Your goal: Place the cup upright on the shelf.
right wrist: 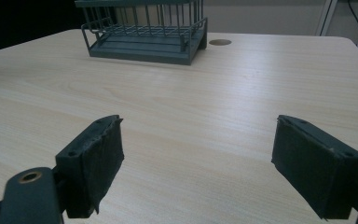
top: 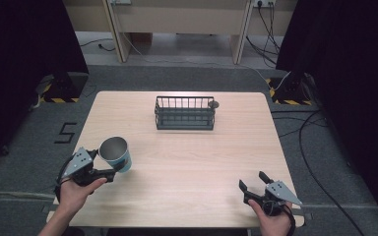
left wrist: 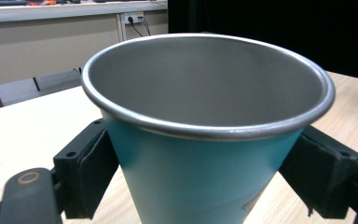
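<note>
The teal cup [top: 115, 154] with its steel lining sits clamped between the jaws of your left gripper [top: 109, 173] at the near left of the table [top: 187, 162], tilted, with its mouth up and empty. Your right gripper [top: 252, 183] rests near the front right edge with its jaws spread wide on nothing, well apart from the wire basket [top: 184, 113] at the far middle.

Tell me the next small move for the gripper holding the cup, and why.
Probably carry the cup forward and right toward the wire basket. The left gripper is already clamped on its teal wall, the cup looks empty, and the right gripper waits open, holding nothing.
</note>
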`<state>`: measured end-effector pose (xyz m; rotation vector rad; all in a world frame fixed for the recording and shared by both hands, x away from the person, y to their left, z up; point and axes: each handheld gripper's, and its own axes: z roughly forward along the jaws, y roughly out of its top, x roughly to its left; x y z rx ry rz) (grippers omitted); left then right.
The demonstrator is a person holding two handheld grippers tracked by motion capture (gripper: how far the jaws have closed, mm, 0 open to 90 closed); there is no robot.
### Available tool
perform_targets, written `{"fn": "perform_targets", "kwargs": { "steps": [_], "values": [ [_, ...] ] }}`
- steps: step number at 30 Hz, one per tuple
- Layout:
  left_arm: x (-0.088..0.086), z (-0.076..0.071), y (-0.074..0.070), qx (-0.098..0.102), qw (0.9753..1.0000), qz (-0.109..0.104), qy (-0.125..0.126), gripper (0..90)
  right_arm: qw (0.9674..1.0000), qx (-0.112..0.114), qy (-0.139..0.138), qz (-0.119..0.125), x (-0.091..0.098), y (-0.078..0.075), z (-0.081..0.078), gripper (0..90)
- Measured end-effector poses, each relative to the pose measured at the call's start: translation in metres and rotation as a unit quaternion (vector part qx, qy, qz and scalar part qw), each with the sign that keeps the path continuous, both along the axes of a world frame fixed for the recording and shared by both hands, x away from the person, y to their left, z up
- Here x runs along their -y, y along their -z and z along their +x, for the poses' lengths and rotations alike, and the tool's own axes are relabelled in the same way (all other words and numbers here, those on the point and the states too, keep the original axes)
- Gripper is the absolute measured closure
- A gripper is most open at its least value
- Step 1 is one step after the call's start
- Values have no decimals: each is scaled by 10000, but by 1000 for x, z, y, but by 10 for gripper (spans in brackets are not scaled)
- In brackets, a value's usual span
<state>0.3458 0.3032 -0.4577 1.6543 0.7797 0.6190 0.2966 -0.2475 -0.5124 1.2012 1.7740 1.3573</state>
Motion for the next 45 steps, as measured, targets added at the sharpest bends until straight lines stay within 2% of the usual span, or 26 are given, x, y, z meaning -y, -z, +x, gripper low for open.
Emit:
{"fn": "perform_targets", "kwargs": {
  "steps": [22, 45],
  "values": [
    [29, 29, -18, 164, 9998, 12, 134, 159, 10000, -11, 14, 23, 0, 0, 0, 173],
    [55, 61, -35, 332, 9993, 7, 148, 159, 10000, -13, 14, 20, 0, 0, 0, 173]
  ]
}}
